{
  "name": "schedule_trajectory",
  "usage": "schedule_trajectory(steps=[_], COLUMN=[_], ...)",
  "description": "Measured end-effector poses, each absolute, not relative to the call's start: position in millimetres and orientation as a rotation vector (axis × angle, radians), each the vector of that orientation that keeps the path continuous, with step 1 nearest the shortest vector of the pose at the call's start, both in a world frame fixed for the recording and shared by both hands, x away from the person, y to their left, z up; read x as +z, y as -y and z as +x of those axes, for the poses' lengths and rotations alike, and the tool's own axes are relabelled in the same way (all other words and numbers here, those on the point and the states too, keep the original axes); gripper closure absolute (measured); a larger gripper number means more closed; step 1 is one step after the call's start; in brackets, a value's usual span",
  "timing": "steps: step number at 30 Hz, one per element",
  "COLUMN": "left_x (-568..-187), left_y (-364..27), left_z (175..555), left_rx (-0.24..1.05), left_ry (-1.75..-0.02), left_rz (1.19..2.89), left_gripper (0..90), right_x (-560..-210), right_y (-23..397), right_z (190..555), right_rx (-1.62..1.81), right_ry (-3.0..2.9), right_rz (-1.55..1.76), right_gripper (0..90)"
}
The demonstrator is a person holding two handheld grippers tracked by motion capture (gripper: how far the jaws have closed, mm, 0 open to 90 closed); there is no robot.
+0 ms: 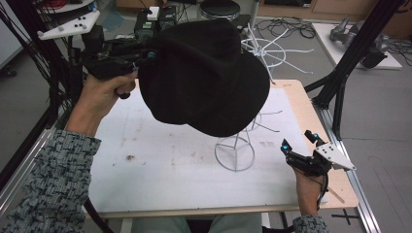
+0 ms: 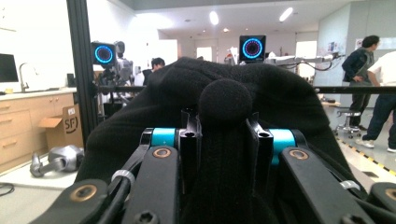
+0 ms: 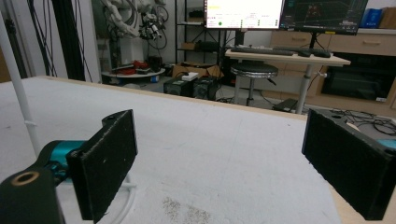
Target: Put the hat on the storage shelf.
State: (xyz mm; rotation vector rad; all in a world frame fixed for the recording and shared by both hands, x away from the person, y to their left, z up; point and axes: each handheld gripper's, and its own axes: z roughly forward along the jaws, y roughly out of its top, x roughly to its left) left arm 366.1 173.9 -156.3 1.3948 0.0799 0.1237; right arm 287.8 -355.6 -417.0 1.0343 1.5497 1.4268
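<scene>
Between left tool (image 2: 219, 135) jaws, black hat (image 1: 206, 73)

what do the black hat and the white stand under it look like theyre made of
Black hat: soft matte fabric, probably felt or wool; it reflects no light and bunches where the left hand-held gripper pinches it. White stand: thin wire, likely painted or coated metal, going by its slender bent rods and ring base.

Robotics lab: robot arms (image 3: 135, 18), monitors (image 3: 244, 13), ring-light cameras (image 2: 252, 47), cabling (image 1: 286, 26).
</scene>
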Motion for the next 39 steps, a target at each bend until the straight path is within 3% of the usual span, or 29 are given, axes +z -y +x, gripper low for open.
schedule_trajectory(steps=[39], left_x=[-225], left_y=[-151], left_z=[371], left_rx=[0.252], left_ry=[-0.213], left_rz=[1.612], left_gripper=[62.6], right_x=[-418], right_y=[355], right_z=[289], right_rx=[1.431], right_ry=[-1.559], right_rz=[1.033], right_gripper=[9.4])
